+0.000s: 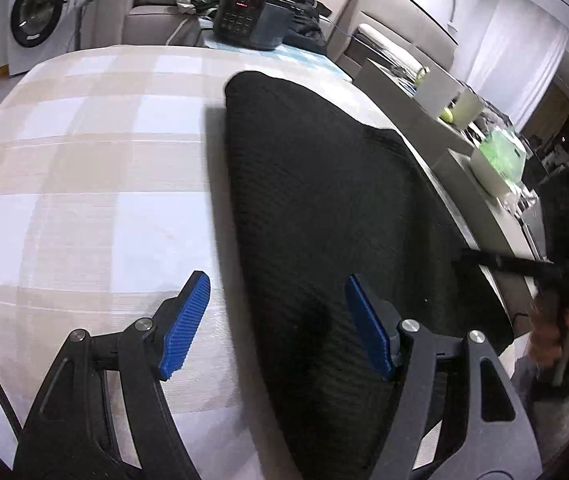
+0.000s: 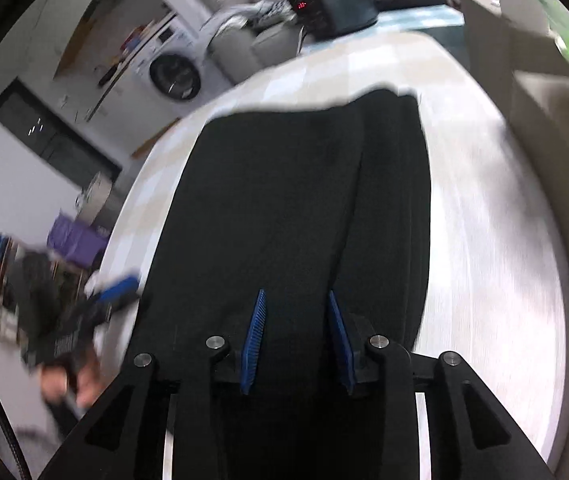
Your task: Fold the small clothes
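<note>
On the checked tablecloth (image 1: 84,168) a black garment (image 1: 324,208) lies flat, one long side already folded over. Your left gripper (image 1: 276,328) hangs spread above its edge; your right gripper (image 2: 295,340), partly spread, holds nothing. Further folds remain.

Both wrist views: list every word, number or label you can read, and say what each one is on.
None can be read outright.
Black appliance at the table's far end: red display lit, digits too small in the left view, blurred in the right.
Its button panel: markings too small to read.
Washing machine: sticker and panel print too small.
Black garment: no label showing.
Blue fingers: ribbed only, no print.
</note>
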`<action>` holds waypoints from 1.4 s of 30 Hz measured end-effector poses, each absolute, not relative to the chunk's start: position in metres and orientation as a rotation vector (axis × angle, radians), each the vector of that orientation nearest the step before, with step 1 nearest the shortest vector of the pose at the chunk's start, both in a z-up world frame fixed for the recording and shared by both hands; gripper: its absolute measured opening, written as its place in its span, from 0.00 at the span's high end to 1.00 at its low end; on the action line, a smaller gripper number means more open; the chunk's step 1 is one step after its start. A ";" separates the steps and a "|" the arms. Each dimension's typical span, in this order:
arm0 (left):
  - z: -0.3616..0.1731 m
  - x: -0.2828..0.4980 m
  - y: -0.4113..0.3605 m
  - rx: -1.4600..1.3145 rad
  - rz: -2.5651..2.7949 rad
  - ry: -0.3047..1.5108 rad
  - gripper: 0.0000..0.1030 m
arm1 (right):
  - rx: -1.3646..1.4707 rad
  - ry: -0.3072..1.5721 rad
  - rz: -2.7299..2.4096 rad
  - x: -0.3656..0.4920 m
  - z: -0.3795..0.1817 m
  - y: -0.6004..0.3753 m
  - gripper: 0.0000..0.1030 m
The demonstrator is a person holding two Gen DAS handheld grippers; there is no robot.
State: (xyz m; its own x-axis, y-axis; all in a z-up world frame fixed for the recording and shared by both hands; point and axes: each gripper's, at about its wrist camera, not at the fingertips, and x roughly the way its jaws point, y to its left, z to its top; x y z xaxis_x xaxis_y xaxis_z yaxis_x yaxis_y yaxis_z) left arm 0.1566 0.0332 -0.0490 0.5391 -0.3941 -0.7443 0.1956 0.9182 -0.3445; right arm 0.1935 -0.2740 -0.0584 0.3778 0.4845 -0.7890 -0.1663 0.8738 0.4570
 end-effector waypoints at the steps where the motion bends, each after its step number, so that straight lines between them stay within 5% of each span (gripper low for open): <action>1: -0.049 0.155 0.030 -0.222 -0.361 0.943 0.35 | 0.325 1.117 0.434 0.183 -0.059 -0.274 0.68; 4: -0.052 0.166 0.002 -0.202 -0.380 0.953 0.35 | 0.301 1.135 0.446 0.150 -0.063 -0.269 0.68; 7: -0.055 0.171 -0.005 -0.199 -0.391 0.969 0.35 | 0.270 1.092 0.428 0.130 -0.058 -0.269 0.91; 12: -0.056 0.176 0.000 -0.200 -0.370 0.978 0.35 | 0.170 1.073 0.387 0.110 -0.050 -0.266 0.91; 15: -0.061 0.180 0.007 -0.244 -0.368 0.996 0.35 | 0.189 1.102 0.351 0.108 -0.058 -0.278 0.84; 20: -0.066 0.191 0.008 -0.281 -0.374 1.004 0.35 | 0.326 0.932 0.285 0.114 -0.033 -0.309 0.54; 28: -0.069 0.225 0.001 -0.345 -0.378 1.008 0.36 | 0.501 0.969 0.201 0.180 -0.062 -0.324 0.54; 32: -0.073 0.237 0.004 -0.373 -0.348 1.011 0.70 | 0.464 0.993 0.194 0.188 -0.070 -0.314 0.57; 33: -0.073 0.239 0.005 -0.383 -0.346 1.004 0.75 | 0.437 1.003 0.190 0.190 -0.071 -0.310 0.73; 34: -0.074 0.240 0.008 -0.399 -0.349 0.993 0.80 | 0.433 1.008 0.197 0.191 -0.071 -0.308 0.79; 42: -0.068 0.253 0.039 -0.396 -0.274 0.958 0.84 | 0.369 1.030 0.269 0.221 -0.074 -0.268 0.82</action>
